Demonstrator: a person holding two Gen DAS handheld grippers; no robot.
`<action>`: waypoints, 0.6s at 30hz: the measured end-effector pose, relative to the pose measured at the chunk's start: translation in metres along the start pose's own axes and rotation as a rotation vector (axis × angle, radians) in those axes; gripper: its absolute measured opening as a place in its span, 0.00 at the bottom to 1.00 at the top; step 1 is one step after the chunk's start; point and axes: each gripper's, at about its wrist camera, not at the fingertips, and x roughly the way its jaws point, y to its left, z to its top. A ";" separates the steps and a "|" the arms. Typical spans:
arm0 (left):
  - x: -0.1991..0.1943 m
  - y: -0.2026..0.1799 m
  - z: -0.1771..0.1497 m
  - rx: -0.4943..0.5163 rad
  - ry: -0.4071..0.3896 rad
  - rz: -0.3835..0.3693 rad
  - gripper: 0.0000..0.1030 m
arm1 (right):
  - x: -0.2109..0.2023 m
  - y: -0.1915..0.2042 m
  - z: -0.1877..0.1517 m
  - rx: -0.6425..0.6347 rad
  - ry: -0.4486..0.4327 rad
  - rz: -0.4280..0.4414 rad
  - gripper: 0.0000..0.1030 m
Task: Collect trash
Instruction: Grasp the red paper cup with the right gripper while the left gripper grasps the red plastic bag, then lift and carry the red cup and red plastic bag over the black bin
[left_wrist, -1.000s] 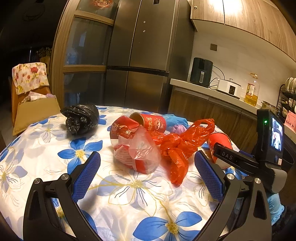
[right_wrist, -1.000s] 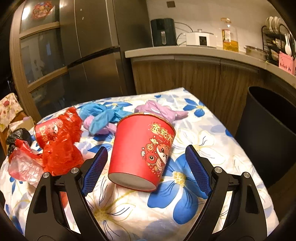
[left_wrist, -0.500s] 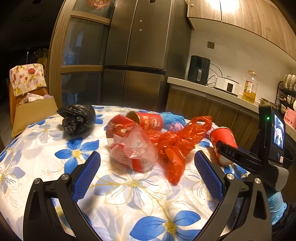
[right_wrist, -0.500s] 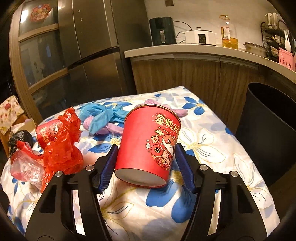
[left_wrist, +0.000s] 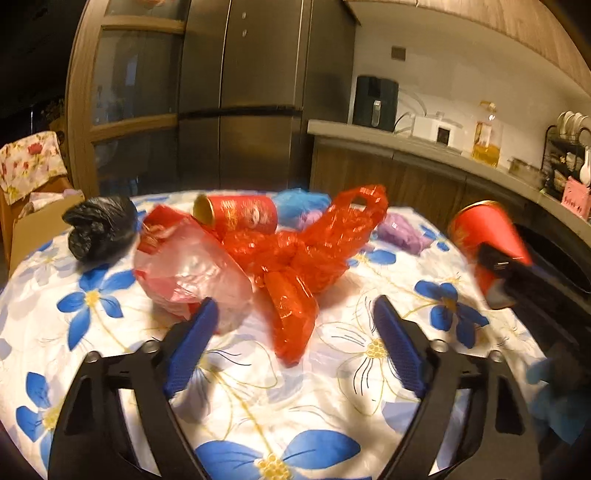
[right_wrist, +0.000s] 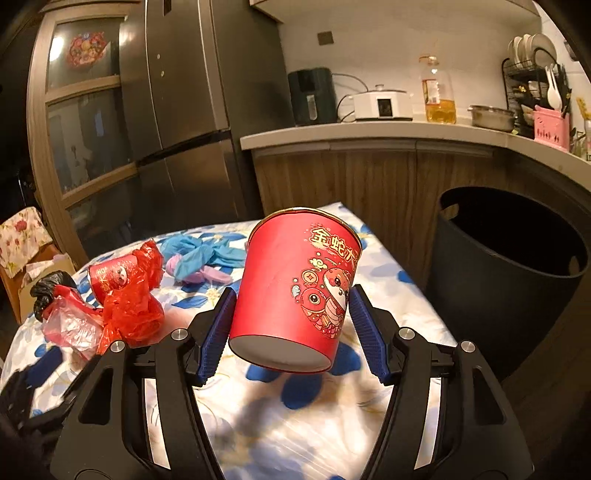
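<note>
The right gripper (right_wrist: 291, 328) is clamping the red paper cup (right_wrist: 295, 291) at frame centre, clear of the tablecloth, ready for the black bin (right_wrist: 506, 291) at right. The left gripper (left_wrist: 291, 347), jaws apart and narrowing, is straddling the red plastic bag (left_wrist: 295, 266) for pickup.

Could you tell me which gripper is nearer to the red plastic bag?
Left. The left gripper is open right before the red plastic bag; the right gripper holds the red paper cup well aside.
</note>
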 end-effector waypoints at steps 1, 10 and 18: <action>0.007 -0.002 0.000 0.003 0.027 0.016 0.74 | -0.003 -0.003 0.000 0.004 -0.004 0.001 0.60; 0.022 -0.006 -0.003 0.034 0.101 0.048 0.07 | -0.022 -0.019 0.000 0.024 -0.022 0.006 0.60; -0.006 -0.024 -0.005 0.064 0.030 -0.005 0.03 | -0.033 -0.024 0.001 0.013 -0.036 0.009 0.60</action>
